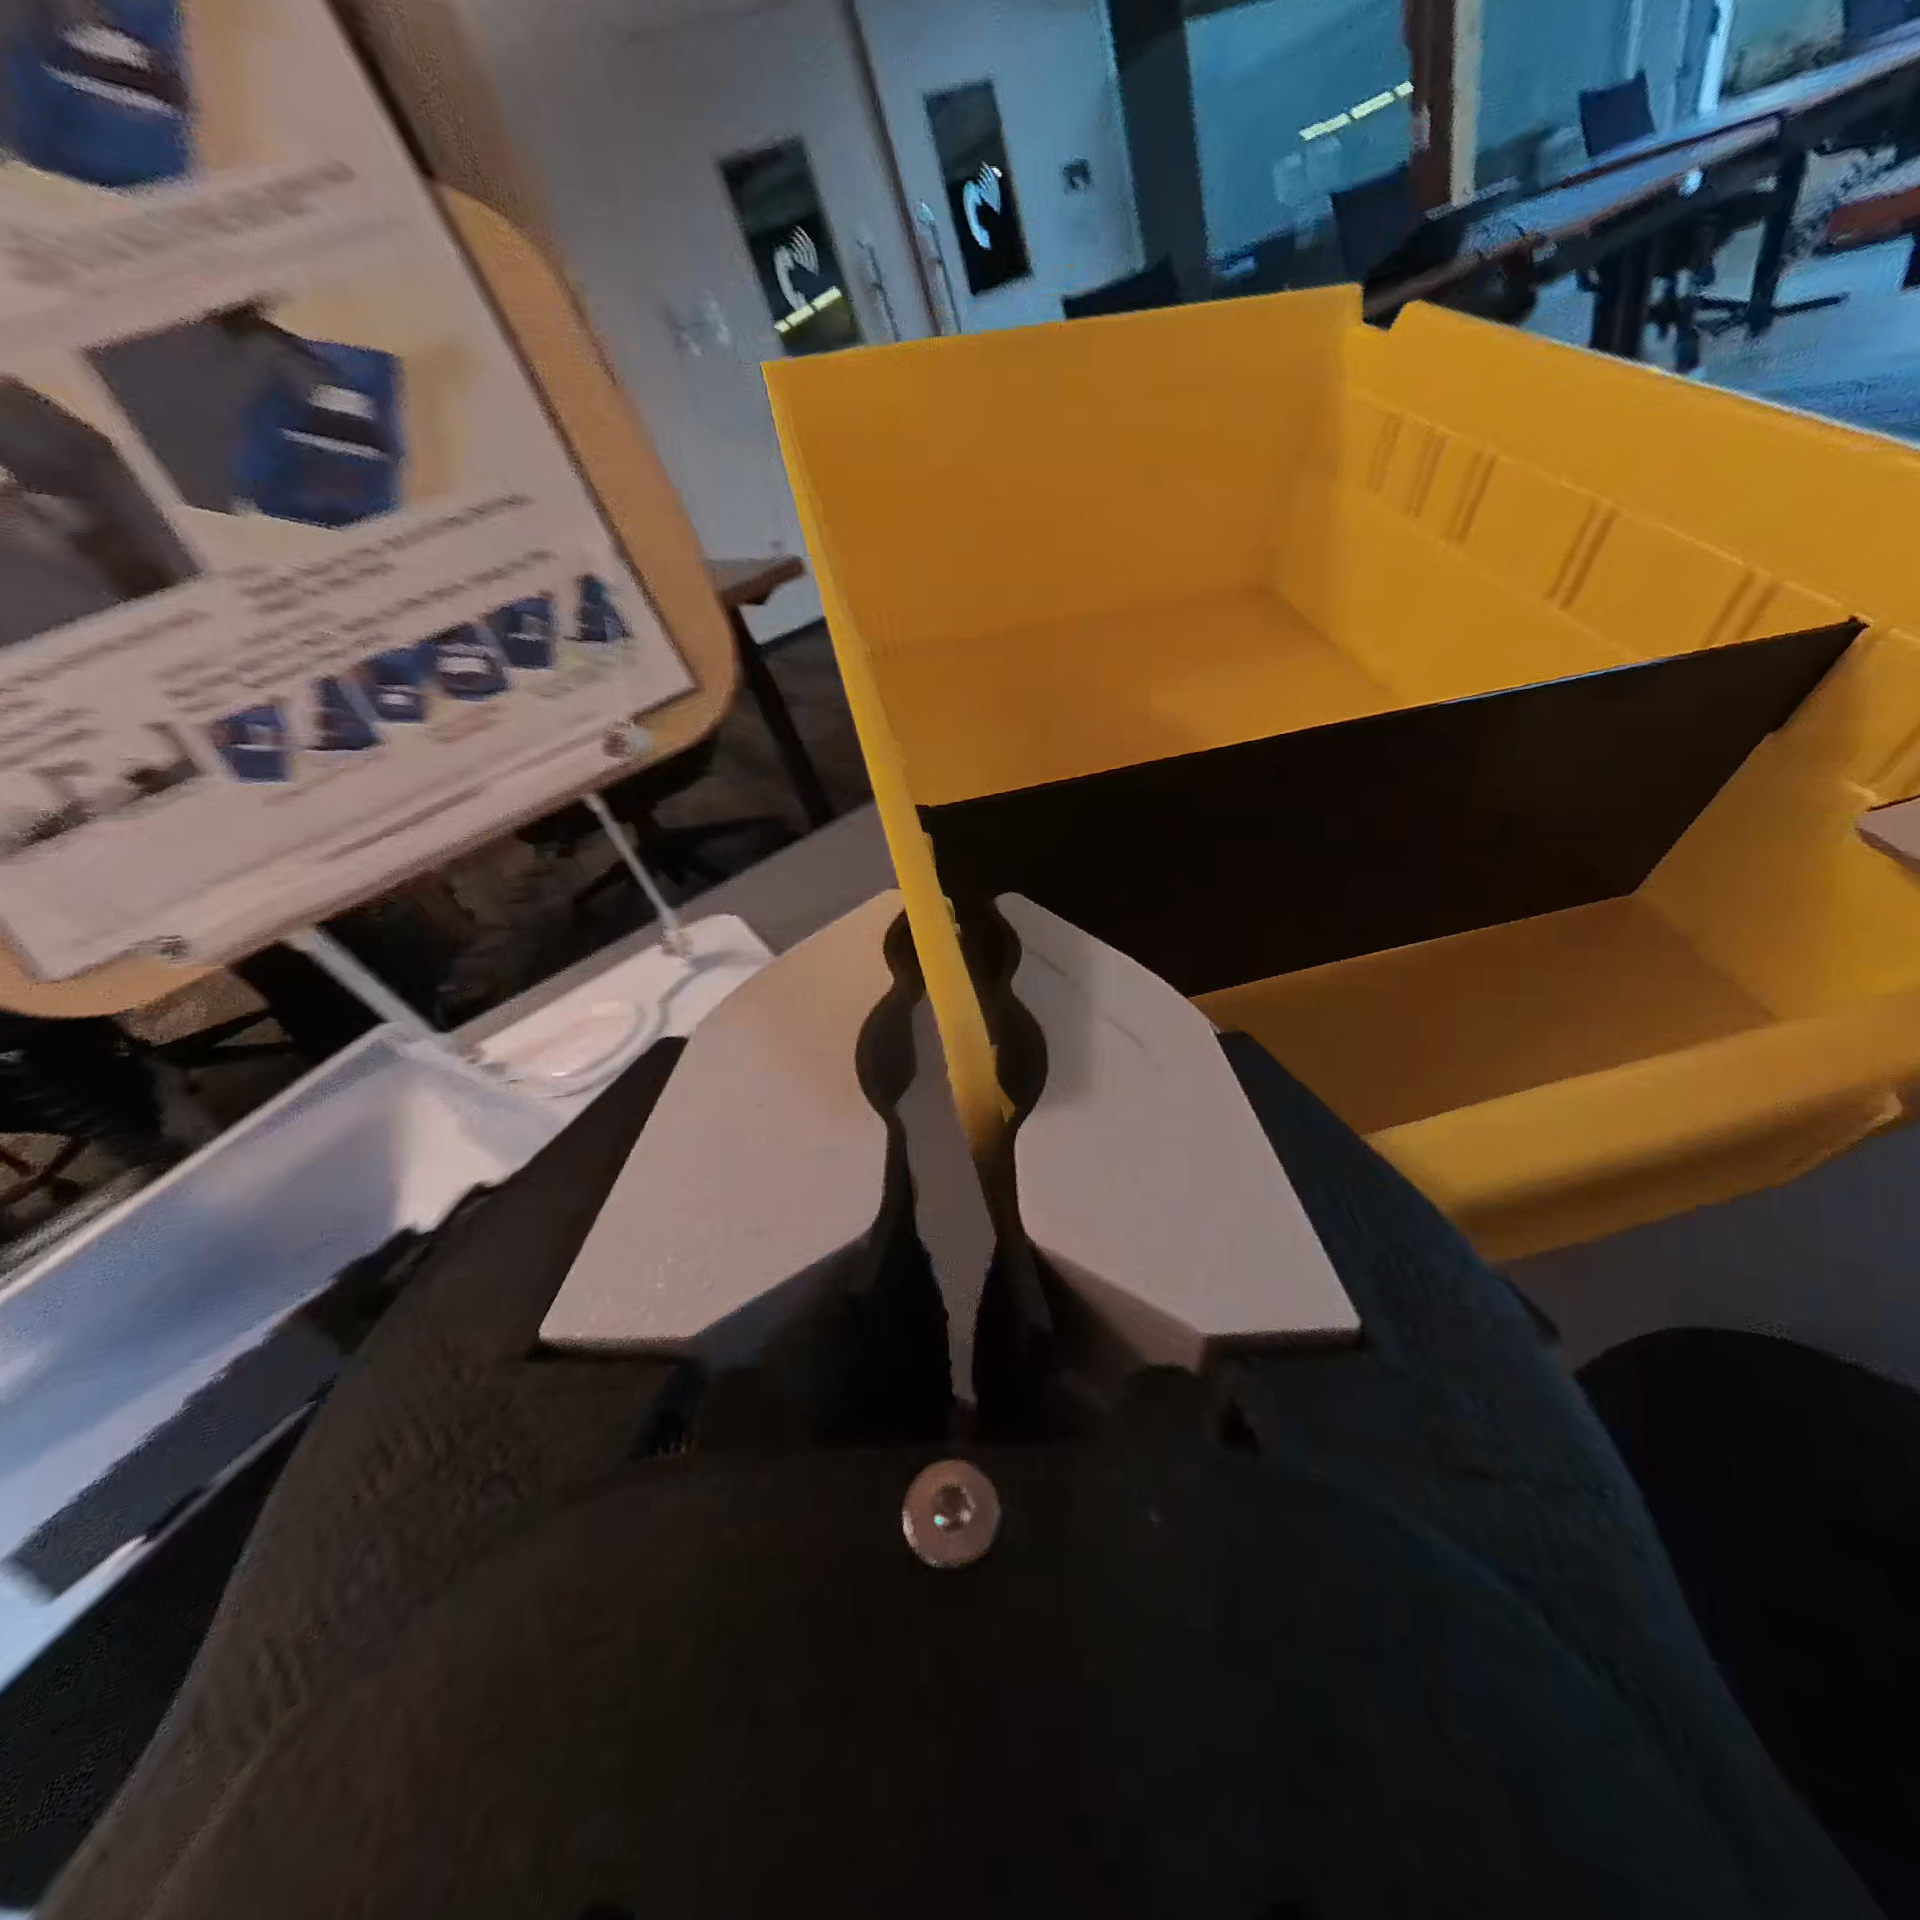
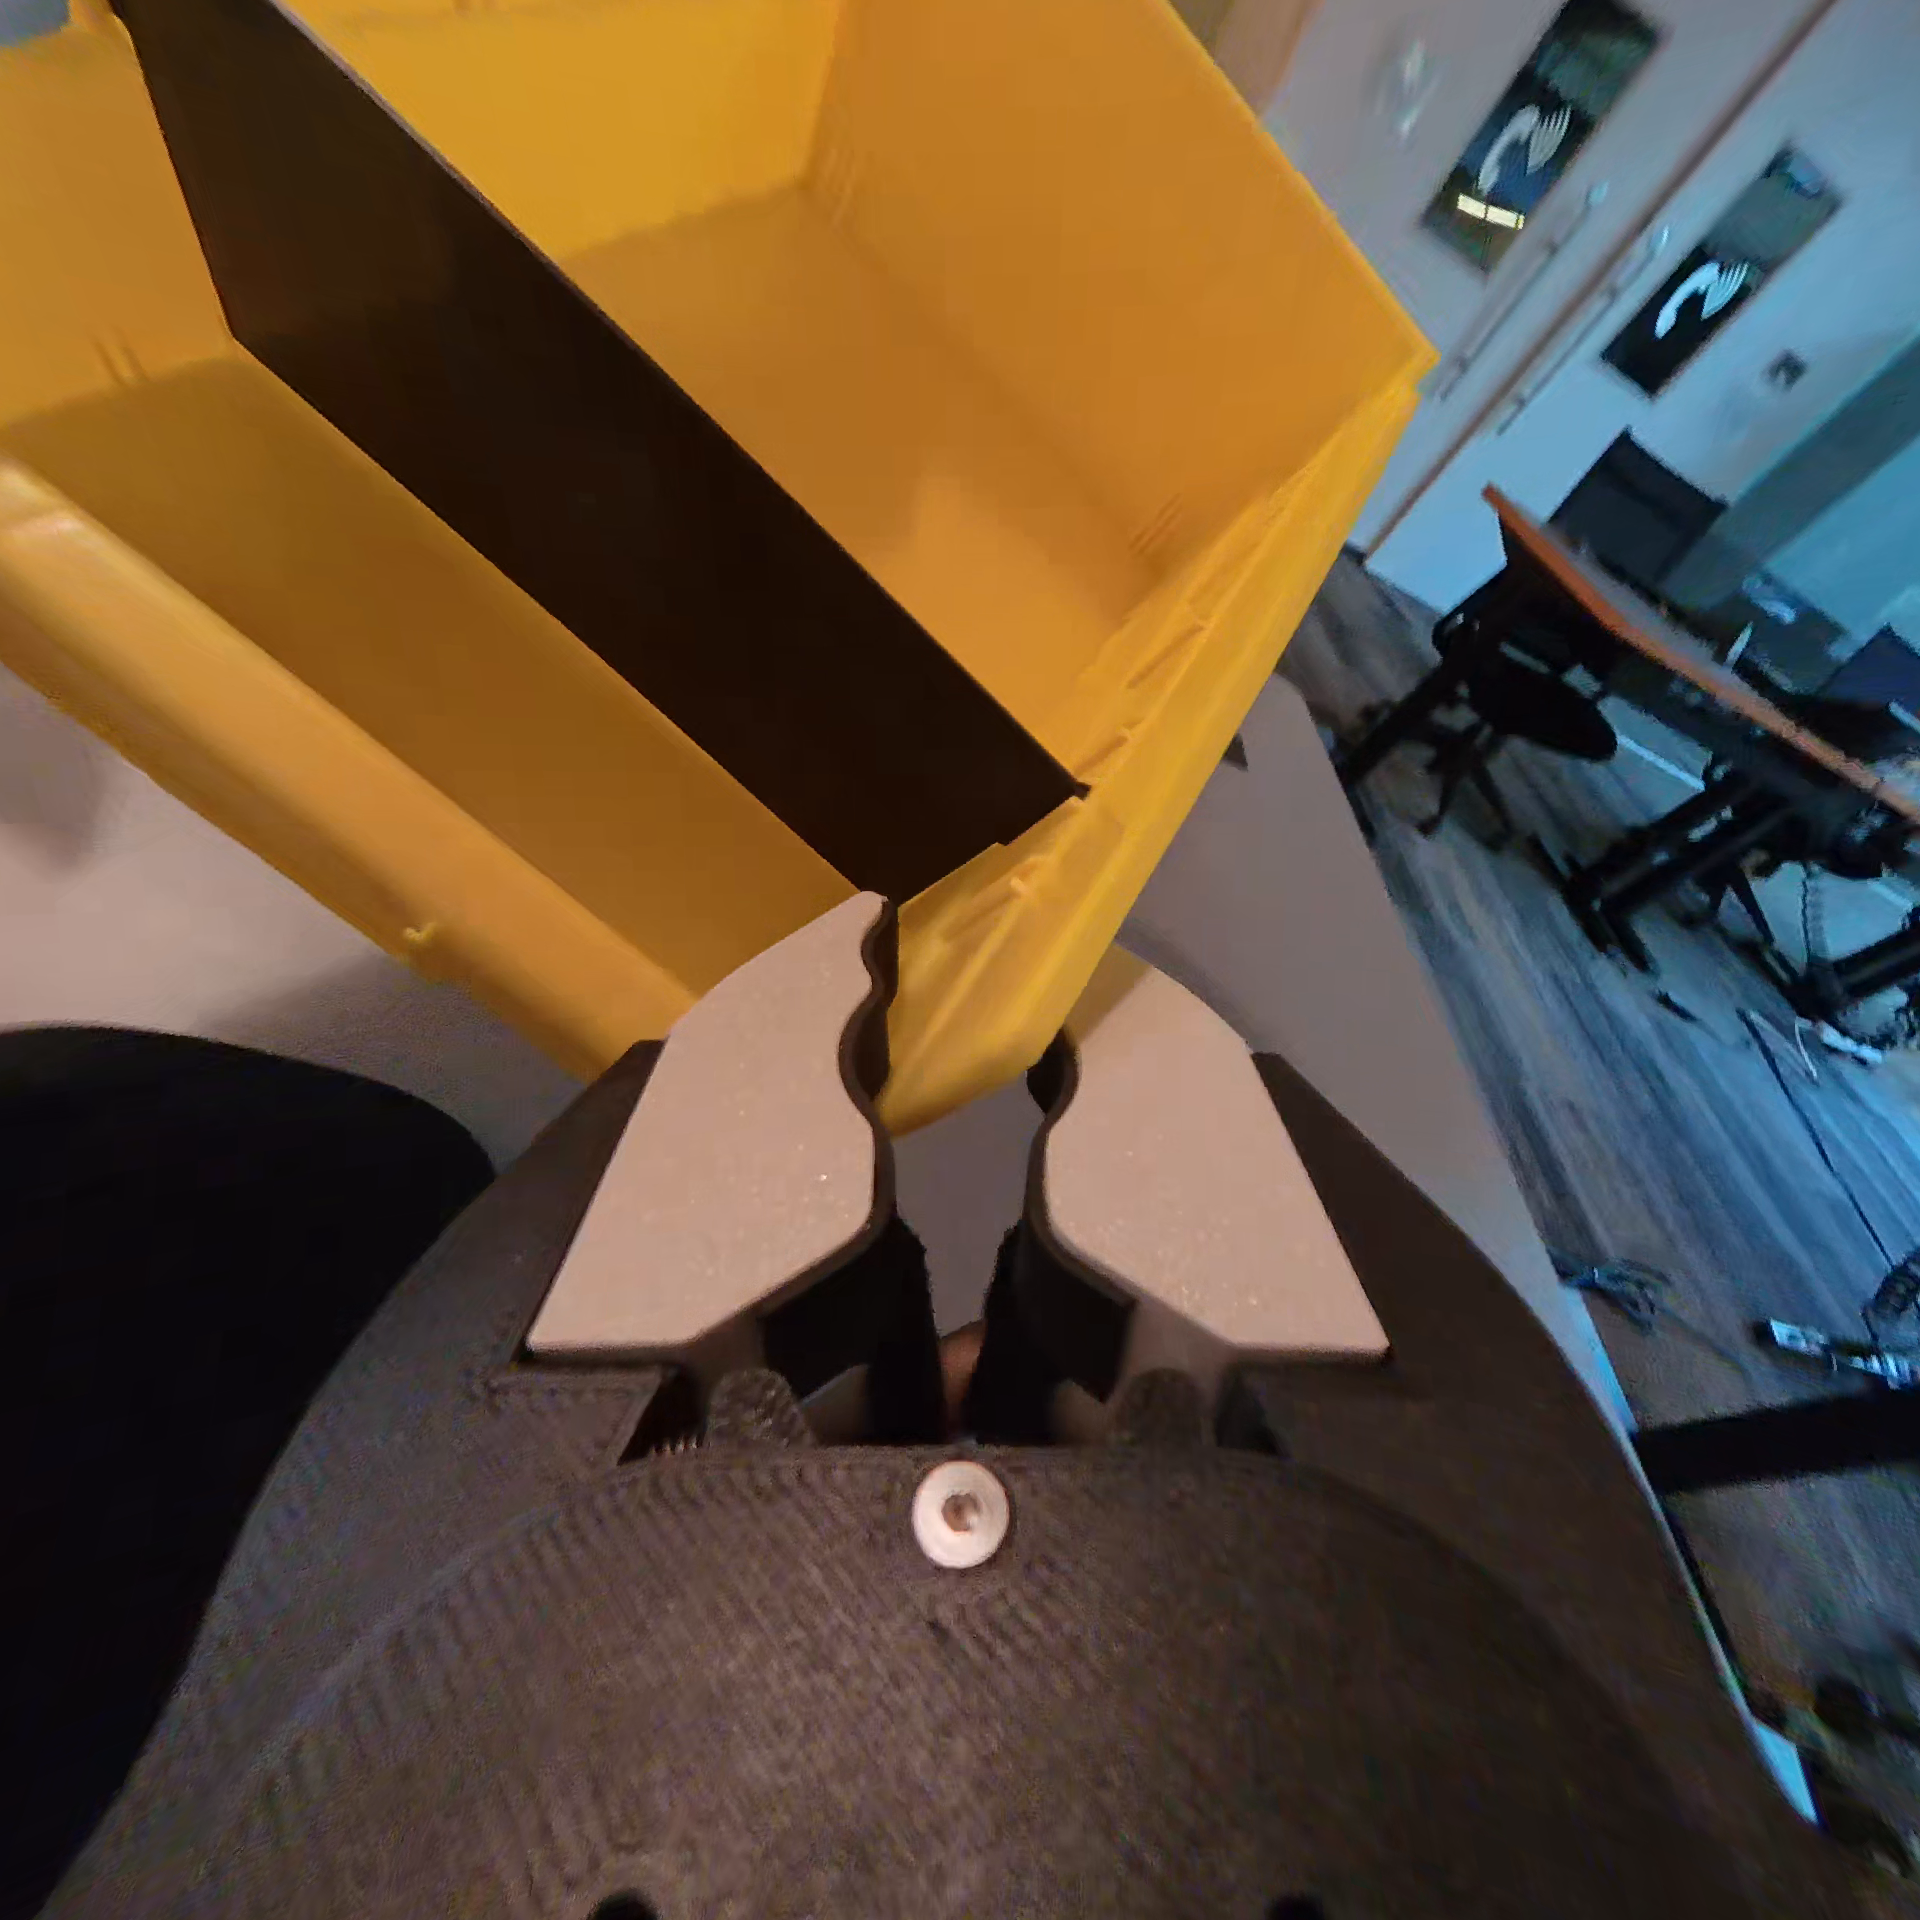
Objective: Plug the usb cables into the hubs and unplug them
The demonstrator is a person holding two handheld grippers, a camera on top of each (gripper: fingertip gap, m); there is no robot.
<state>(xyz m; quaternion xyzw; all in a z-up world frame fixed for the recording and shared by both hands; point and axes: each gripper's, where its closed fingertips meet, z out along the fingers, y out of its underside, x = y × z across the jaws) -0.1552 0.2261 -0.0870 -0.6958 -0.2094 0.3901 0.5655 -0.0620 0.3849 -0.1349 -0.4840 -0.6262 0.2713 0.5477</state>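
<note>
No USB cables or hubs show in either view. A yellow plastic bin (image 1: 1039, 499) with a black divider (image 1: 1351, 810) across its middle fills both views, and both compartments look empty. My left gripper (image 1: 958, 966) is shut on the bin's left side wall, which runs up between the fingers. In the right wrist view my right gripper (image 2: 966, 997) is shut on the right side wall of the bin (image 2: 1143, 312), near its front corner. The divider (image 2: 582, 499) runs diagonally there. The bin's wall partly hides the right fingertip.
The bin is over a grey table (image 1: 1683, 1278); its right edge (image 2: 1455, 1039) drops to a wood floor with desks and chairs (image 2: 1662, 727). A printed board on a stand (image 1: 291, 520) and a white tray (image 1: 260, 1174) are at the left. A dark rounded shape (image 2: 156, 1299) lies close below. The grippers' ends are close to 20 cm from one another.
</note>
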